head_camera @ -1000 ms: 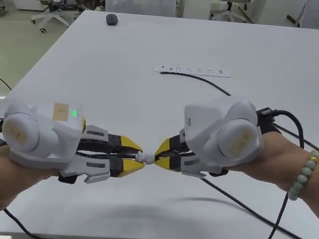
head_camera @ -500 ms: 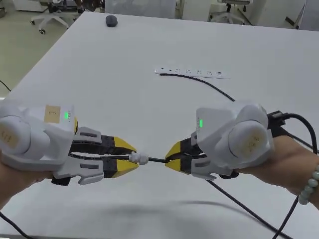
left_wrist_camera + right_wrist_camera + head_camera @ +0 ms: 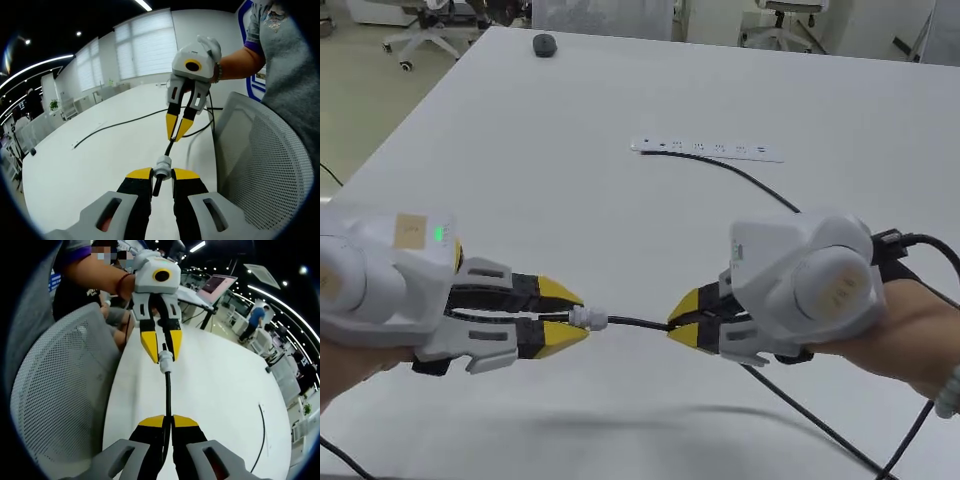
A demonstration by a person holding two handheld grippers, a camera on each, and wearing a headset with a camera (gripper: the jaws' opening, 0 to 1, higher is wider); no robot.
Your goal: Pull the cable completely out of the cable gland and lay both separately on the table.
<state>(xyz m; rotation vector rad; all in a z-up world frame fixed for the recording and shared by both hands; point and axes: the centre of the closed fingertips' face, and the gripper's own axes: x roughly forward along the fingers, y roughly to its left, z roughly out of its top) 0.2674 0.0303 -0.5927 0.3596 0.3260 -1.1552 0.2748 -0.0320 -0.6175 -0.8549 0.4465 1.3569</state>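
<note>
A small white cable gland (image 3: 587, 319) is pinched between the yellow tips of my left gripper (image 3: 572, 318), which is shut on it. A thin black cable (image 3: 638, 323) runs out of the gland to my right gripper (image 3: 678, 322), shut on that cable. Both are held above the white table (image 3: 620, 220). In the left gripper view the gland (image 3: 162, 166) sits at my left gripper (image 3: 162, 175) and the cable (image 3: 169, 149) leads to the right gripper (image 3: 179, 136). In the right gripper view the cable (image 3: 168, 392) rises from my right gripper (image 3: 168, 421) to the gland (image 3: 165, 359).
A white power strip (image 3: 706, 149) with a black cord (image 3: 760, 186) lies on the far table. A dark mouse (image 3: 544, 41) rests near the back edge. Another black cord (image 3: 820, 425) trails under the right hand. A mesh office chair (image 3: 260, 155) stands at the near edge.
The two grippers have drawn apart, the left going left and the right going right. A longer stretch of black cable now shows between the gland and the right jaws.
</note>
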